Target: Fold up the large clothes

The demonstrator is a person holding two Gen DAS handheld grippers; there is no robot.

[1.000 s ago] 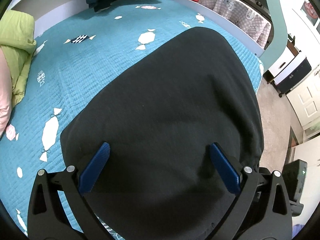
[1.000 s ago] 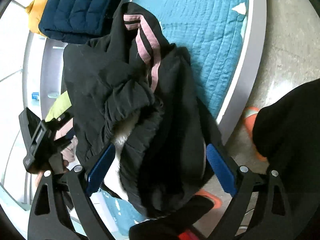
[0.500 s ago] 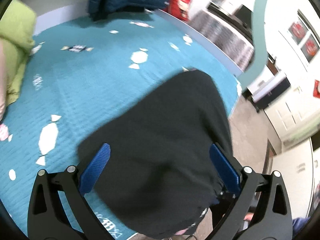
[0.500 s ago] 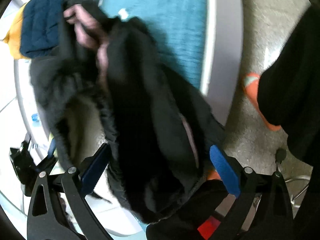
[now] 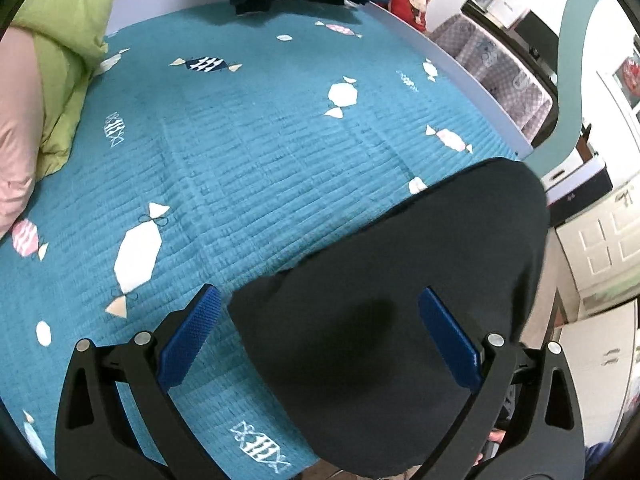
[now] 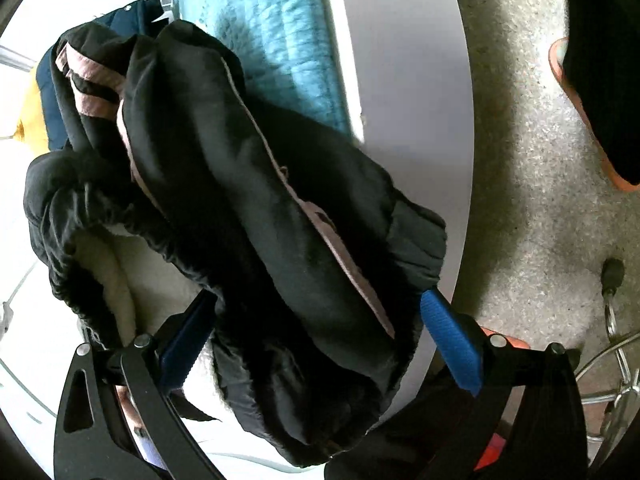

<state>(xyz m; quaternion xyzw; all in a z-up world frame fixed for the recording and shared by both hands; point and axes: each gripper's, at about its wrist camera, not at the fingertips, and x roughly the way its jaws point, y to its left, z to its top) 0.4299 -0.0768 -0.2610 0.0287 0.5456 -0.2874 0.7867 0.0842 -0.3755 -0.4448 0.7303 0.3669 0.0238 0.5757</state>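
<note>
No writing is legible. The left gripper, jaws apart, hangs above the candy-print bedspread; the right gripper, jaws apart, straddles fleece-lined black trousers.

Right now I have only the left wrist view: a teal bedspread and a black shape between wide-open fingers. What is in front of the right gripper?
Observer: A bunched black garment fills the gap between the fingers of the right gripper.
Operator: Plain black, like the shape I see here?
Observer: No. Pink stripes run along it.
Operator: Is it lying out on the bedspread?
Observer: Not spread out. In the right wrist view the bundle sits at the bed's edge, across the pale side rail, with speckled floor just past it.
</note>
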